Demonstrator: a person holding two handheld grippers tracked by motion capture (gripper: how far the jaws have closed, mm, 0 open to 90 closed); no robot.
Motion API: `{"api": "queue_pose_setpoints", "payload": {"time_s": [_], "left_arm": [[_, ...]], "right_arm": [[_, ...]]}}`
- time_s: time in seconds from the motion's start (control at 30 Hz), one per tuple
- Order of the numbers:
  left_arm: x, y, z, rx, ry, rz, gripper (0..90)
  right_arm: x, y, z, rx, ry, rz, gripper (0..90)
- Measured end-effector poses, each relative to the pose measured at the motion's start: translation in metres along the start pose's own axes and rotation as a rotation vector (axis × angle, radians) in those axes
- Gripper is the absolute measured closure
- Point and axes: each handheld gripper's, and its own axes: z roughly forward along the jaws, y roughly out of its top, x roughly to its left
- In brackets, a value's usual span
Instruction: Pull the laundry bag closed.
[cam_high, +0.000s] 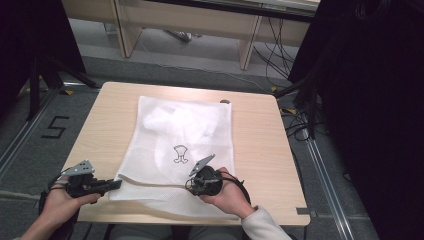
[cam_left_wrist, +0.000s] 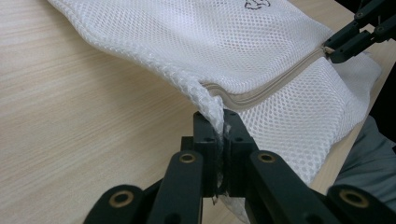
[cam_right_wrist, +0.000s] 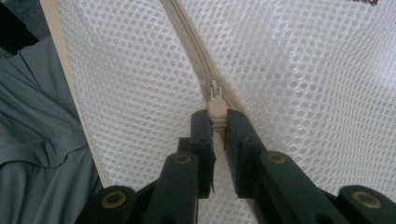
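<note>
so we see the table (cam_high: 260, 135) first, pale wood, with the mesh bag (cam_high: 185, 135) lying flat along its middle, the near edge reaching our side. on the bag there is a small dark print (cam_high: 180, 154). our left gripper (cam_left_wrist: 218, 128) has its jaws closed on the bag's near left corner, where the mesh bunches up. the zipper (cam_left_wrist: 275, 84) runs along the near edge, and our right gripper (cam_right_wrist: 216, 122) holds its jaws pinched on the zipper pull (cam_right_wrist: 216, 111).
</note>
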Motion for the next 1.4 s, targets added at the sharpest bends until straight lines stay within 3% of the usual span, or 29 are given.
{"api": "queue_pose_setpoints", "payload": {"time_s": [1.4], "left_arm": [[0.000, 0.000, 0.000, 0.006, 0.003, 0.003, 85.6]], "right_arm": [[-0.005, -0.013, -0.007, 0.006, -0.014, 0.014, 82.5]]}}
